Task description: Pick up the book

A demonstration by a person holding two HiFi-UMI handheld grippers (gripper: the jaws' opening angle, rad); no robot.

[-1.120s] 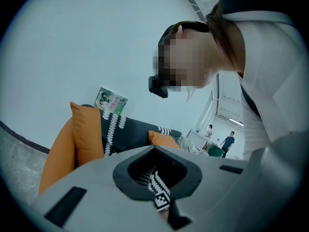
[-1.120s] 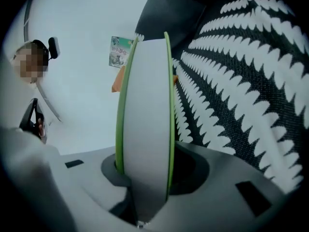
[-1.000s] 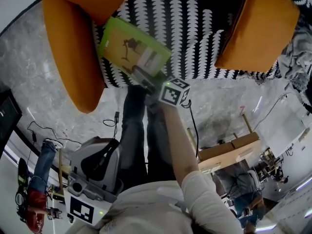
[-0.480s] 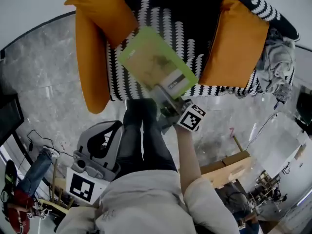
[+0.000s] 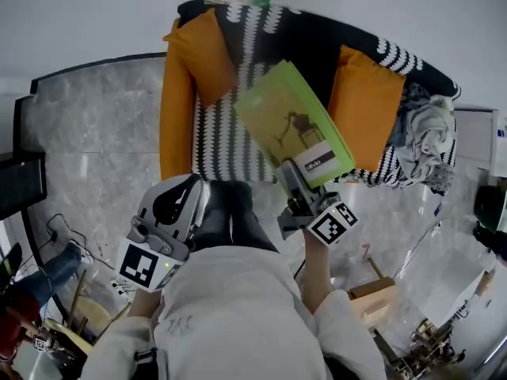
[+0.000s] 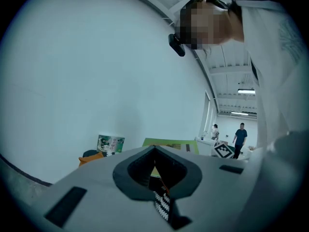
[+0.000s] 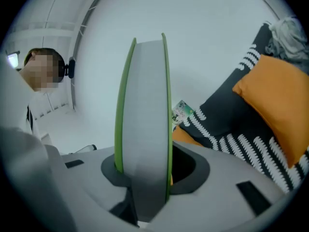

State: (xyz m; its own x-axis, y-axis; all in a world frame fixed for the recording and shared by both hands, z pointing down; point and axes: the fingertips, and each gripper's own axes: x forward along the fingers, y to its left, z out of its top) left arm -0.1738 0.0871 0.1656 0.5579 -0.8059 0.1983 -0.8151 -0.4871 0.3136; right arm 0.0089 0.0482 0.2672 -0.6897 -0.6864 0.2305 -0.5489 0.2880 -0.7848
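Right hand-held gripper: clenched on the lower edge of the green book. Seen along its jaws, the book stands edge-on between them, grey page block between green covers. The book is held clear in the air, tilted, cover toward the person, in front of the black-and-white patterned sofa and between its two orange cushions as seen from above.

Left hand-held gripper: jaws drawn together, nothing between them, held low by the person's body and well apart from the book.
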